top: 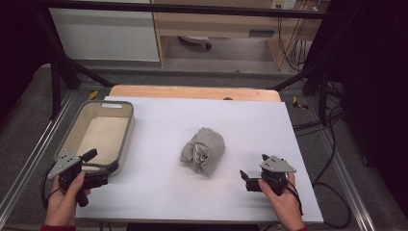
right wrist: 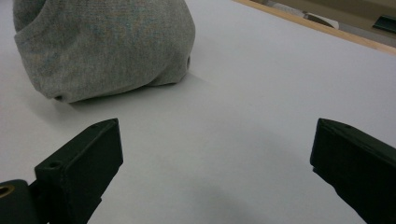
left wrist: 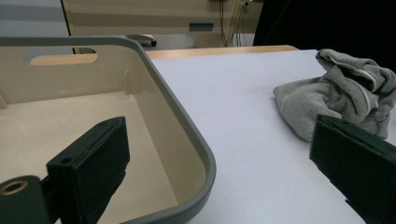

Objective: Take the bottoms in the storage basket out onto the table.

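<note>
High view, with the two gripper views. A person holds one set of tongs in each hand at the near edge of a bench (top: 159, 192) covered by a white sheet.

Left tongs (top: 98, 163): held in the person's left hand (top: 65, 199), with a red cuff at the wrist. The jaws stand wide apart and grip nothing. In the high view one jaw lies over the near end of a beige bin (top: 126, 137) with a grey rim; the other sits at the bin's near right corner. The left gripper view confirms this: one black jaw hangs above the bin's bare floor, the rim (left wrist: 196, 140) curves between the two jaws, and the other jaw is over the white sheet. A slot handle is cut in the bin's far wall (left wrist: 63, 58).

Right tongs (top: 254, 172): held in the person's right hand (top: 284, 199), low above the sheet. The jaws are likewise spread wide and empty; in the right gripper view, bare white sheet lies between them.

Grey garment (top: 203, 150): a bunched, rolled-up bundle of knitted cloth that rests on the sheet between the two tongs, apart from both. It lies ahead and to the right of the left tongs, well clear of the bin, with pale seam edging visible in its folds (left wrist: 345, 88). From the right tongs it lies ahead and to the left (right wrist: 107, 46), near the tips but not touching them, casting a soft shadow on the sheet.

Beyond the bench: a strip of bare wooden top (top: 192, 91) past the sheet's far edge, and pale cabinets (top: 103, 33) farther off.
</note>
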A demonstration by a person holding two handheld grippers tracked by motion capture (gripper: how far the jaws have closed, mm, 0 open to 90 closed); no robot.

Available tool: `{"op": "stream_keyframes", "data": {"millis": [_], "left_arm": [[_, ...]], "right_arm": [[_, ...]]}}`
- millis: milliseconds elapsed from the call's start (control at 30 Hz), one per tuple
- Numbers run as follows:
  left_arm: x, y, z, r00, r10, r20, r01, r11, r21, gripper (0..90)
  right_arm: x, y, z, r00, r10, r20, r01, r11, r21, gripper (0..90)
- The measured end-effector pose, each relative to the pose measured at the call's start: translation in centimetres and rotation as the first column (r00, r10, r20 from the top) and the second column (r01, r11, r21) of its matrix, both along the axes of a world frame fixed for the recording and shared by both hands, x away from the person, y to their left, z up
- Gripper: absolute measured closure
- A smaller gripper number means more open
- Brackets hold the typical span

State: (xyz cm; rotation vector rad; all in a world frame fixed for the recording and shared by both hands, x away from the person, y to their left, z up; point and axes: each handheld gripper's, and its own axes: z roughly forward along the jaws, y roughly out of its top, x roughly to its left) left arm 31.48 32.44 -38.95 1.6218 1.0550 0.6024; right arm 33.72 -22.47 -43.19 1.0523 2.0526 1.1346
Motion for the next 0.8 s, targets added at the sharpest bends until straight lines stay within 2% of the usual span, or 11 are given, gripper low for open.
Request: {"op": "stream_keyframes", "data": {"millis": [233,400,567,667,800], "left_arm": [[0.4,0.0,-0.7,0.9999,-0.012,-0.006,0.012,0.9999,0.002,5.6],[0.6,0.5,-1.1,1.0,0.002,-0.006,-0.002,1.0,0.005,6.0],[0.4,1.5,-1.1,0.9996,0.024,0.013,-0.024,0.9997,0.009,6.1],[0.3,1.9,-1.1,0.9991,0.038,0.019,-0.038,0.9992,0.01,6.1],[0.1,1.6,-1.0,0.9992,0.027,0.029,-0.028,0.999,0.033,6.1]], "right_arm": [[0.1,0.1,-0.1,0.9999,0.01,-0.005,-0.01,1.0,0.006,2.7],[0.3,-0.2,-0.3,0.9998,-0.003,-0.017,0.004,1.0,0.022,2.7],[0.6,-0.5,-0.5,0.9994,-0.014,-0.031,0.015,0.999,0.032,3.0],[0.4,-0.6,-0.4,0.9998,-0.007,-0.018,0.007,0.999,0.035,3.0],[0.3,-0.9,-0.3,0.9999,0.001,-0.015,-0.001,0.999,0.043,3.0]]}}
